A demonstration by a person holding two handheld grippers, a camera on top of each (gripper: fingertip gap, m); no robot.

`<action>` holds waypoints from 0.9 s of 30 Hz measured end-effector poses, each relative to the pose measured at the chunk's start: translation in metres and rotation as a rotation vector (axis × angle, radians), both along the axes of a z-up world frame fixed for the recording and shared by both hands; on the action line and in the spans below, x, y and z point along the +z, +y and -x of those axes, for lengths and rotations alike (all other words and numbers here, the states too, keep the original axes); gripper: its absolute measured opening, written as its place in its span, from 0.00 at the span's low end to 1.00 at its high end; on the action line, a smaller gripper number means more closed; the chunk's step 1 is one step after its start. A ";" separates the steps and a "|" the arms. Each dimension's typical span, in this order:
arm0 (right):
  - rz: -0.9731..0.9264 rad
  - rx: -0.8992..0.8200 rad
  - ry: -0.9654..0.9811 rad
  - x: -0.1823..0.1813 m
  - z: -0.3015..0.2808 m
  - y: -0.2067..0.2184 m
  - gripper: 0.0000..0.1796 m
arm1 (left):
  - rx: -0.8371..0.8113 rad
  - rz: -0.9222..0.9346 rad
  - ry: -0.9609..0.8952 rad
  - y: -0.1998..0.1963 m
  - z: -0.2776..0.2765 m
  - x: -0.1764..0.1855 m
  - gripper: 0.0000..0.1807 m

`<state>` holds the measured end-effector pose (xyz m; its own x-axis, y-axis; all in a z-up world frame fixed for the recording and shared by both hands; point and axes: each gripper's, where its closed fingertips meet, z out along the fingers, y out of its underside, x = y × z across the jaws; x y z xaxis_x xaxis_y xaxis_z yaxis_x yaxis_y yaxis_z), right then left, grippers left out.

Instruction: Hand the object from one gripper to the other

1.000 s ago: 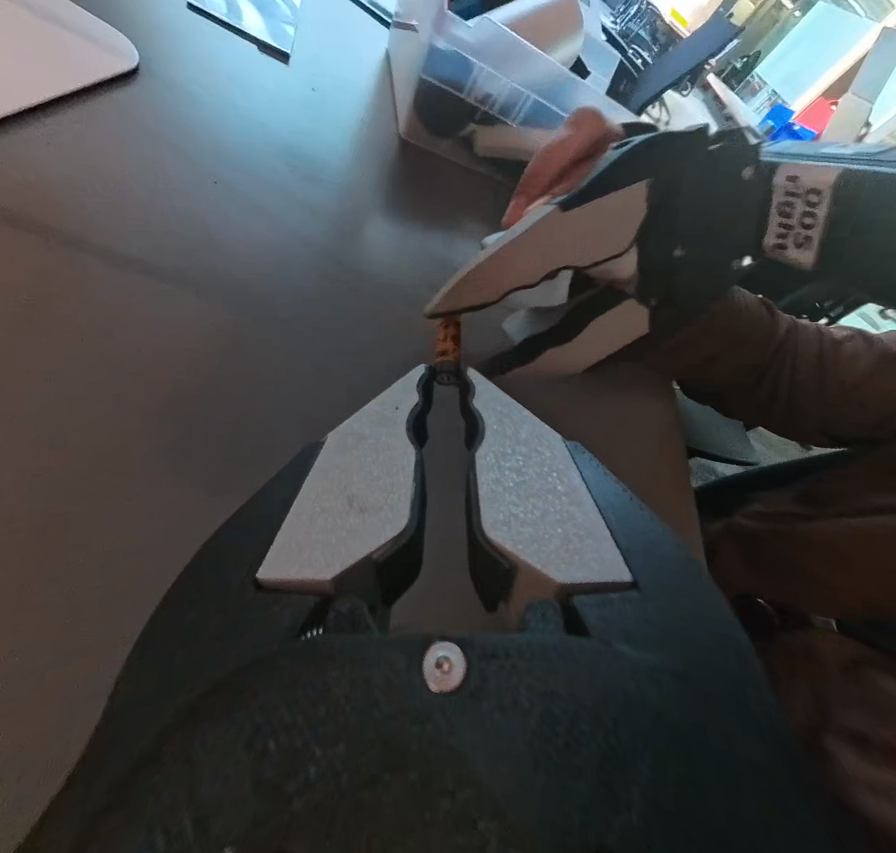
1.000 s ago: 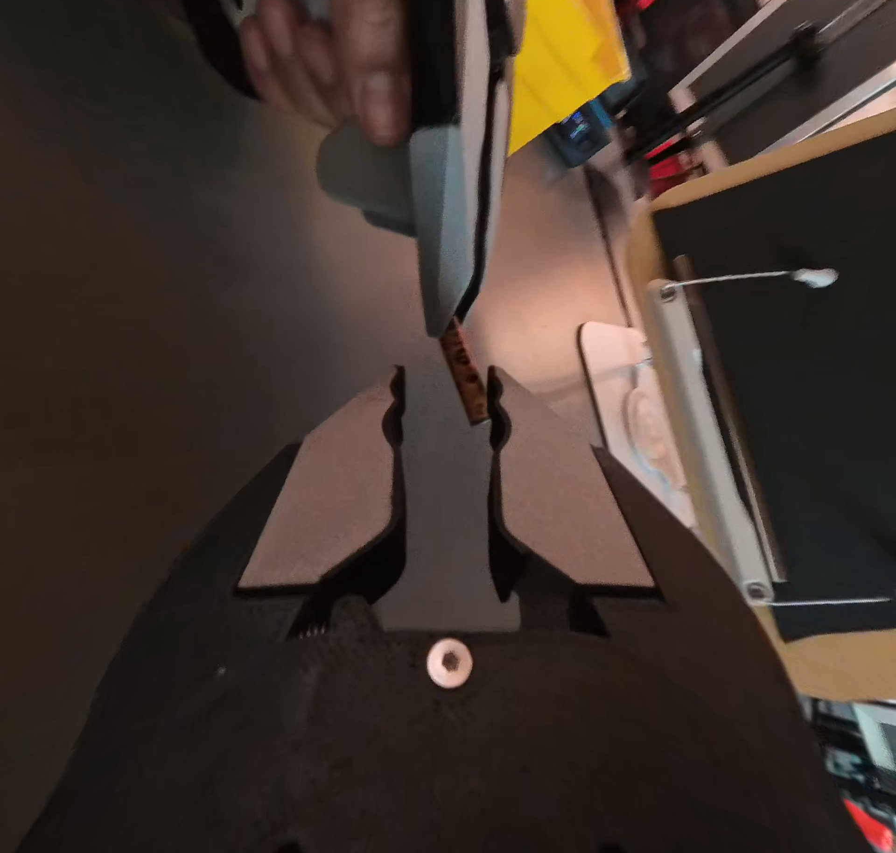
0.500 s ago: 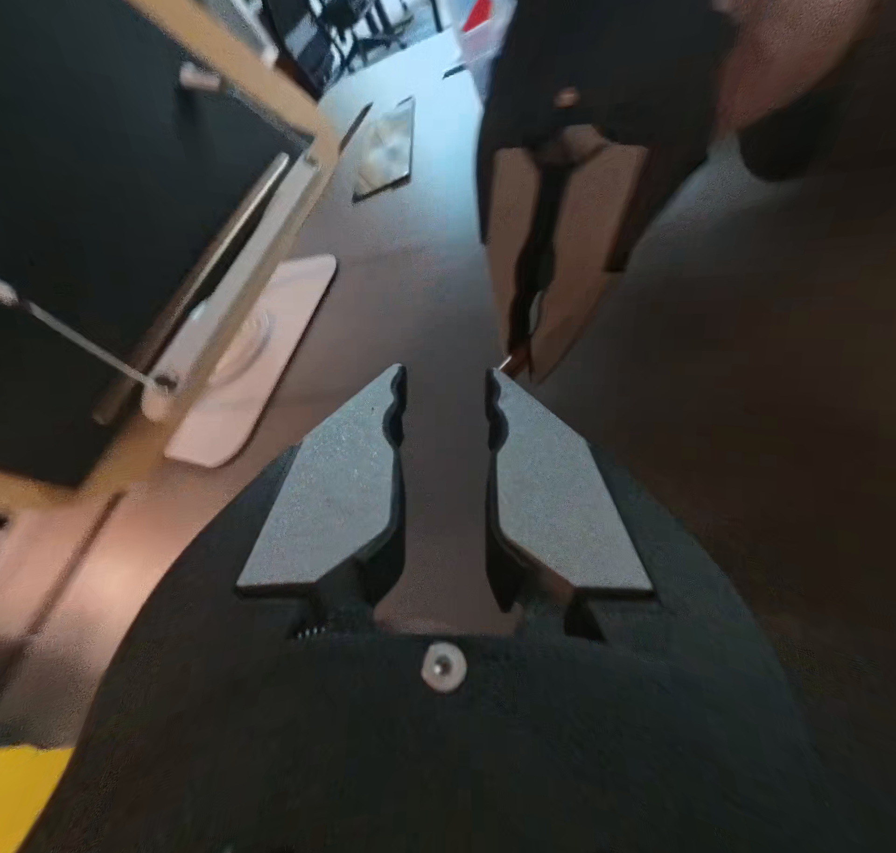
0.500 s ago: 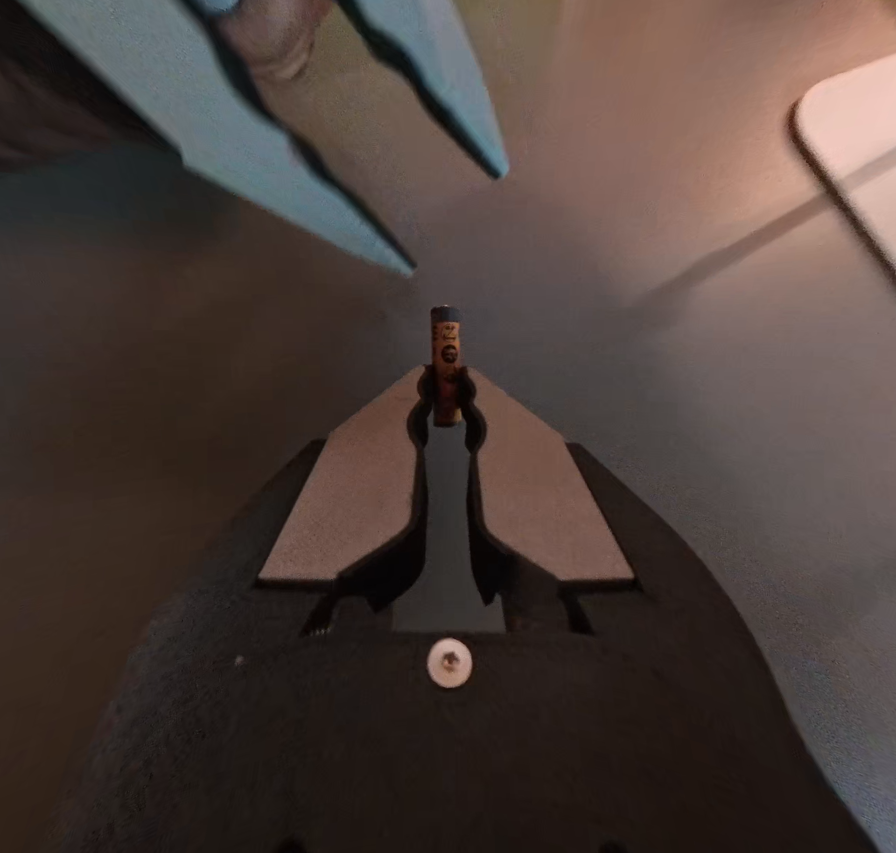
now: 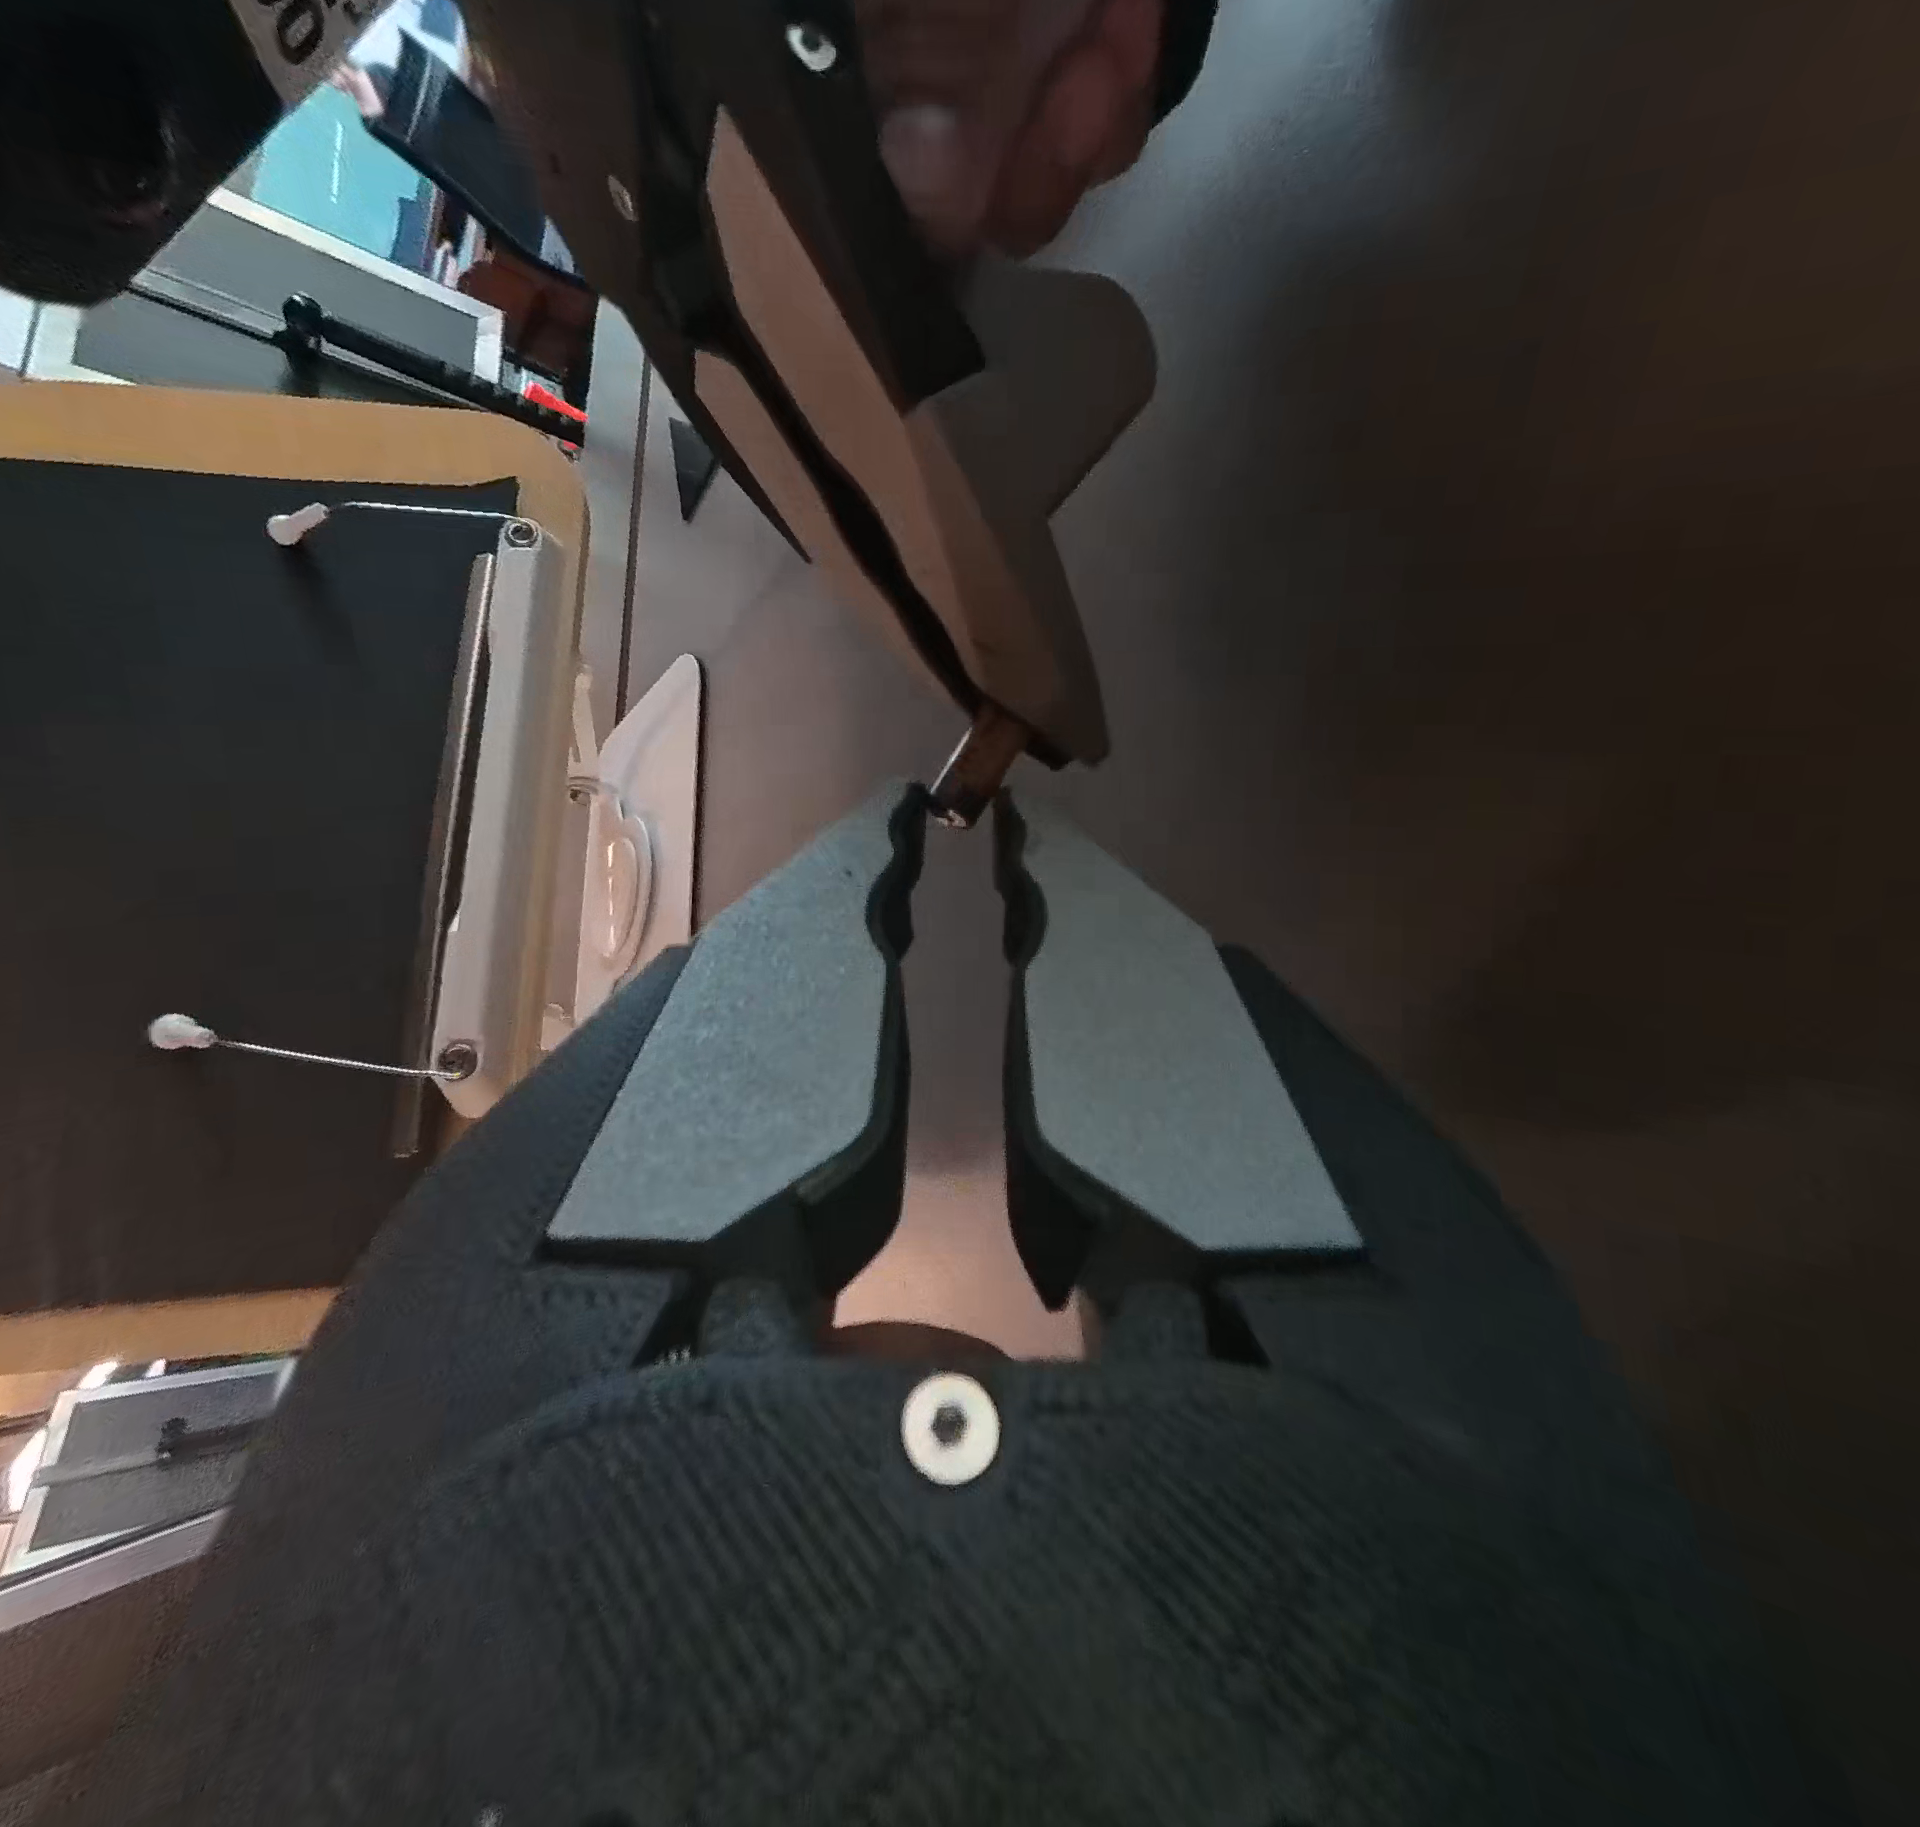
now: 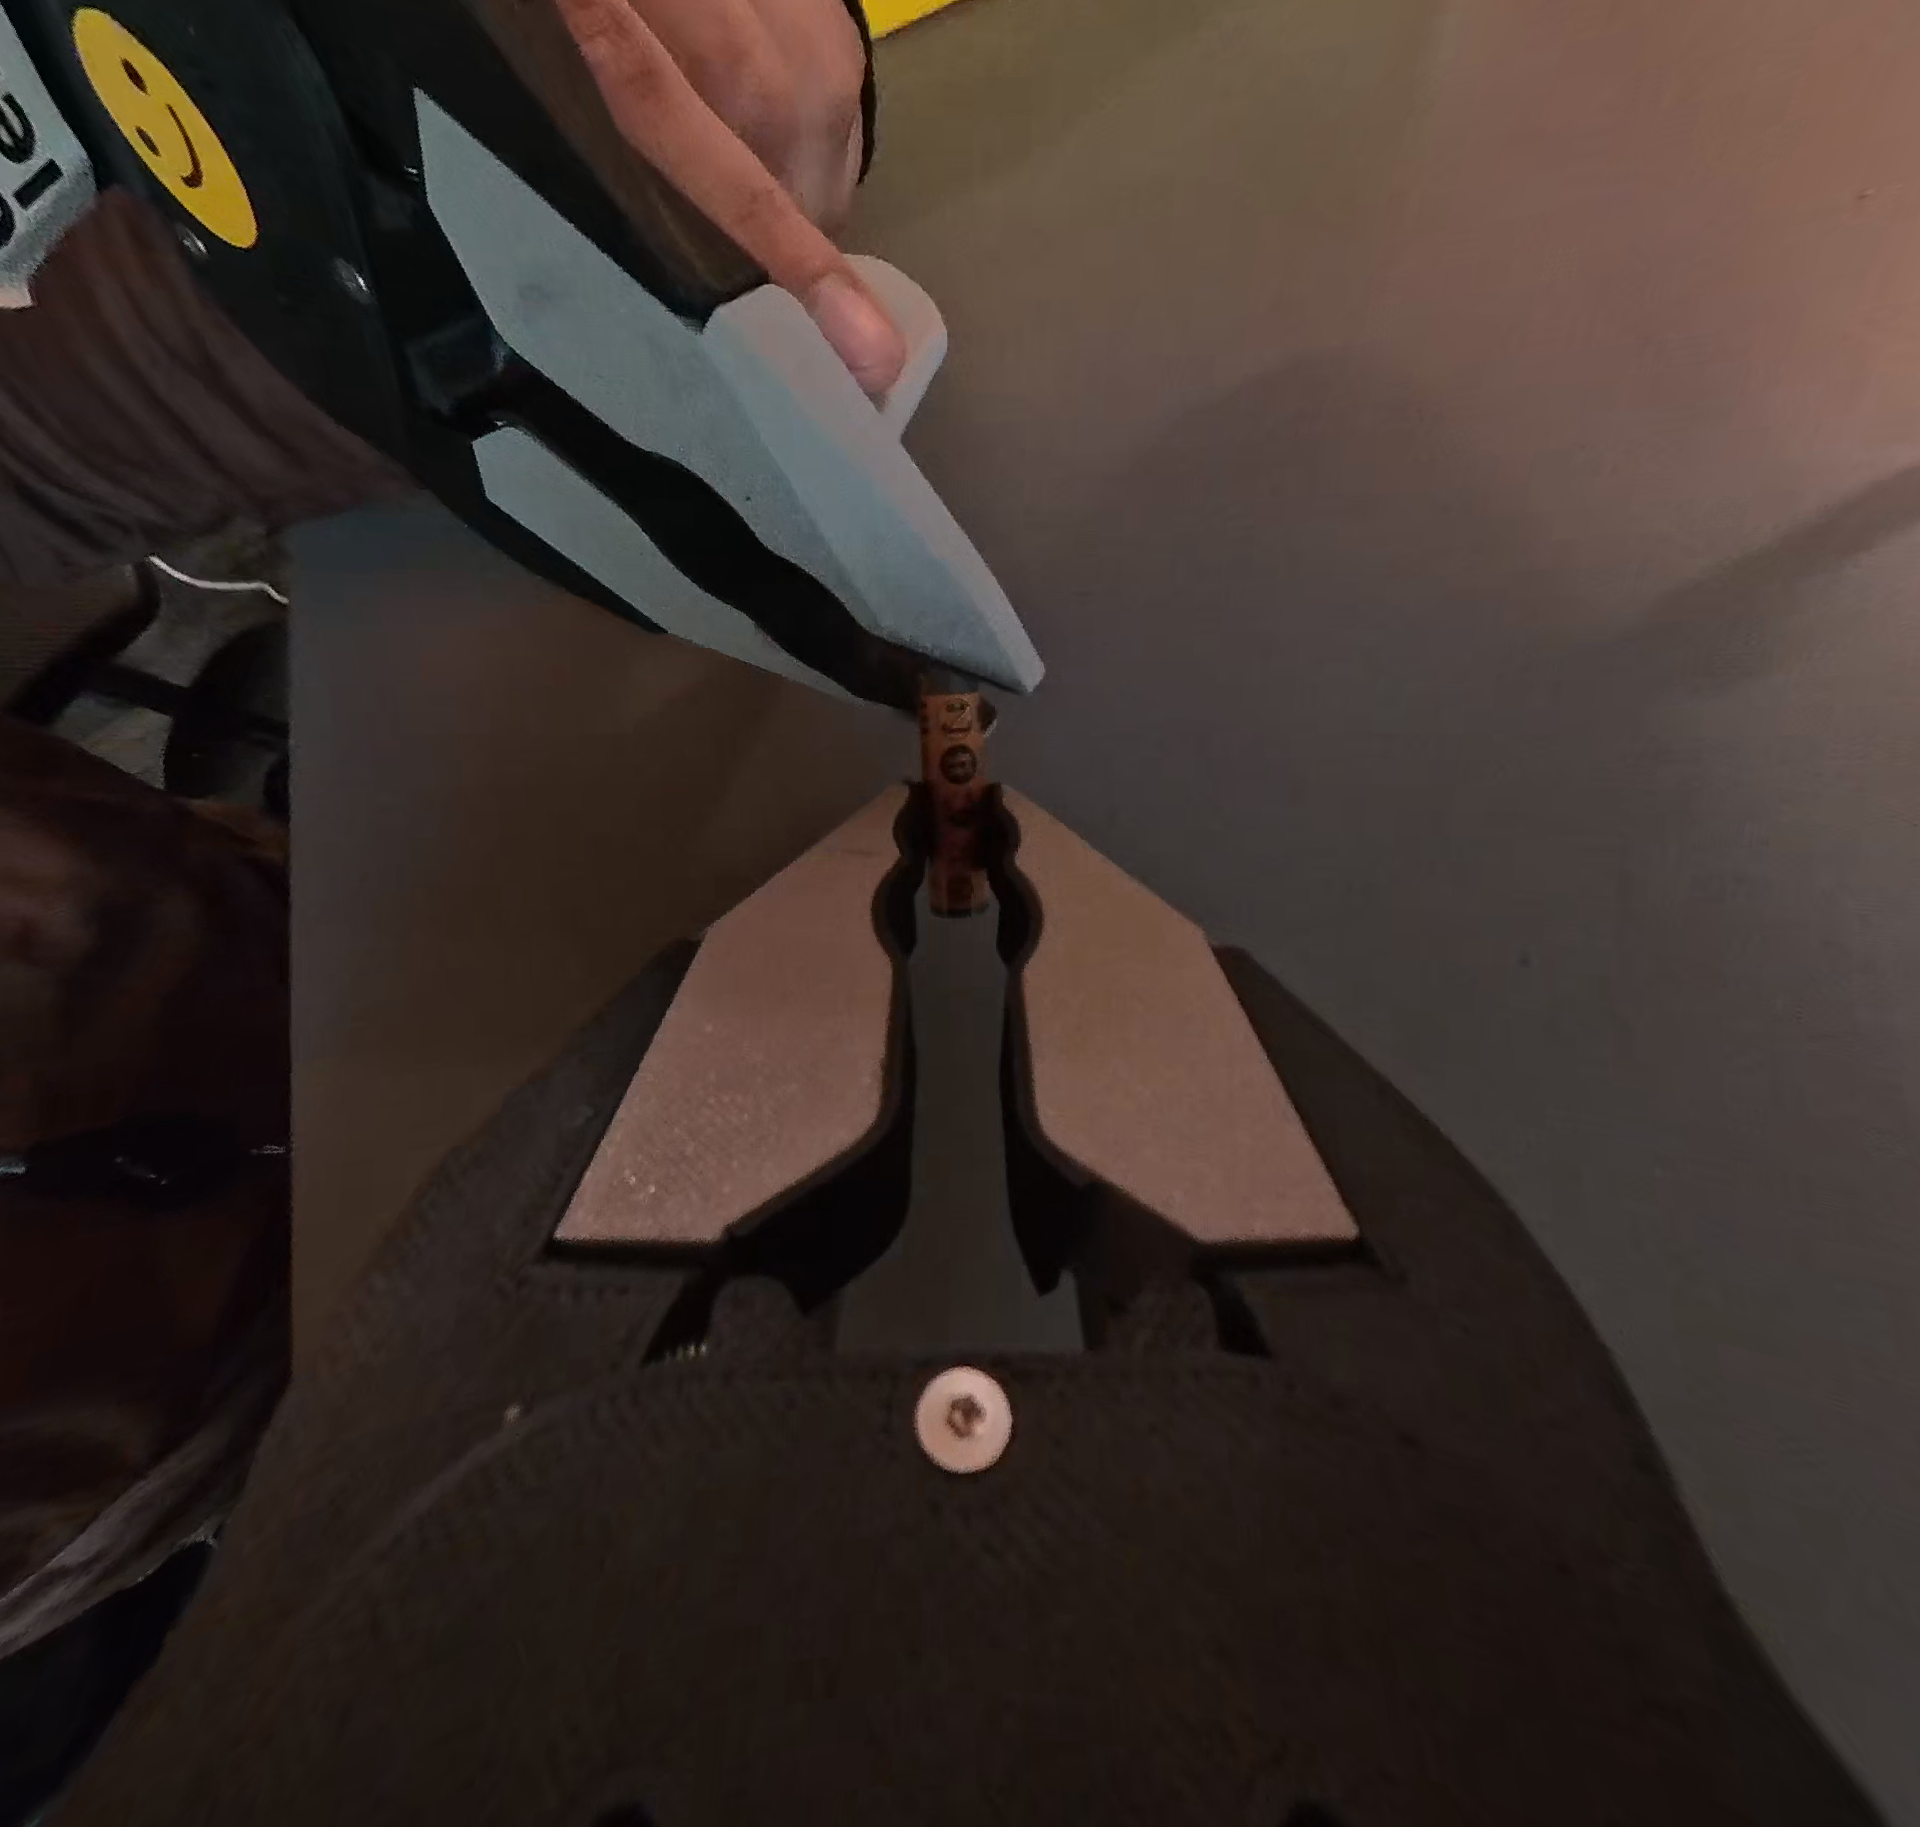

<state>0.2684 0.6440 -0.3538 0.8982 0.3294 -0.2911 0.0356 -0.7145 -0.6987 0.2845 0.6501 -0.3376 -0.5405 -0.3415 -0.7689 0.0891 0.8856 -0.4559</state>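
Orange-brown battery spans both grippers

Your right gripper (image 6: pixel 953 803) is nearly closed, its two fingers clamped on the lower half of the battery (image 6: pixel 956 821) above the dark table (image 6: pixel 1455 634). The battery's far end sits at the tips of your left gripper (image 5: pixel 956 807). Those fingers stand narrowly apart, and you cannot tell whether they are pinching it.

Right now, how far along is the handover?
Done: the right claw grips the battery at its tips. In hand: the left claw meets the battery's free end; whether it has clamped is unclear. Left, probably: a firm left grip, then the right claw lets go.
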 end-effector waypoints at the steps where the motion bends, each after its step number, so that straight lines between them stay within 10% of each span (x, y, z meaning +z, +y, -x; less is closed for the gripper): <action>1: -0.007 -0.002 0.007 0.002 0.000 0.000 0.04 | 0.008 0.011 0.008 0.001 0.000 0.001 0.05; 9: -0.143 -0.088 0.023 0.031 -0.025 0.001 0.20 | 0.130 0.252 -0.030 0.022 -0.014 0.028 0.04; 19: -0.408 -0.148 -0.021 0.075 -0.034 0.010 0.29 | 0.136 1.188 0.412 0.014 -0.017 0.049 0.04; 24: -0.499 -0.136 0.026 0.090 -0.027 0.012 0.21 | 0.076 1.324 0.531 -0.002 -0.014 0.048 0.04; 27: -0.482 -0.099 0.042 0.089 -0.021 0.008 0.00 | 0.051 1.326 0.536 -0.010 -0.014 0.048 0.04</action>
<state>0.2896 0.6522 -0.2646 0.9228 0.3489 -0.1631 -0.0513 -0.3083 -0.9499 0.2985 0.6406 -0.2894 -0.6237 -0.6608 0.4174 -0.3738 -0.2168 -0.9018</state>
